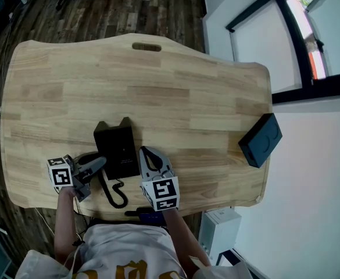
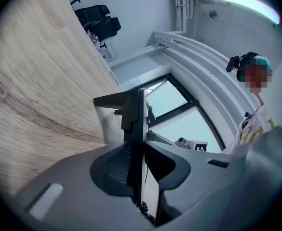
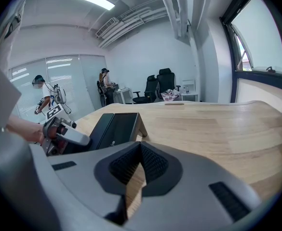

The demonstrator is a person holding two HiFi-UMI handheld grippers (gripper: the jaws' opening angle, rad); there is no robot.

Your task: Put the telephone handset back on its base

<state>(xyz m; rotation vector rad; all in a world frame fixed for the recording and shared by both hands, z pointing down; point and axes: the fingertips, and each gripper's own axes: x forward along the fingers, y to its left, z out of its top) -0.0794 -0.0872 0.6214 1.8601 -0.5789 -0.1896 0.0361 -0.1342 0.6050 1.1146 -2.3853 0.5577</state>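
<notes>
Holding the handset (image 1: 87,156) clamped in the left gripper (image 1: 102,162), lower left, by the base (image 1: 118,147) — right gripper (image 1: 143,150) closed, empty.

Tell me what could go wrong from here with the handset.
1. The left tongs grip the handset at the base's left edge; letting go before it seats may drop it onto the table.
2. The coiled cord loops toward the table's near edge and could drag the handset askew.

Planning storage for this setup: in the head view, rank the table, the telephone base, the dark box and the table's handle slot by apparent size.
1. The table.
2. The telephone base and the dark box look alike, so they are unranked.
3. The handle slot.
</notes>
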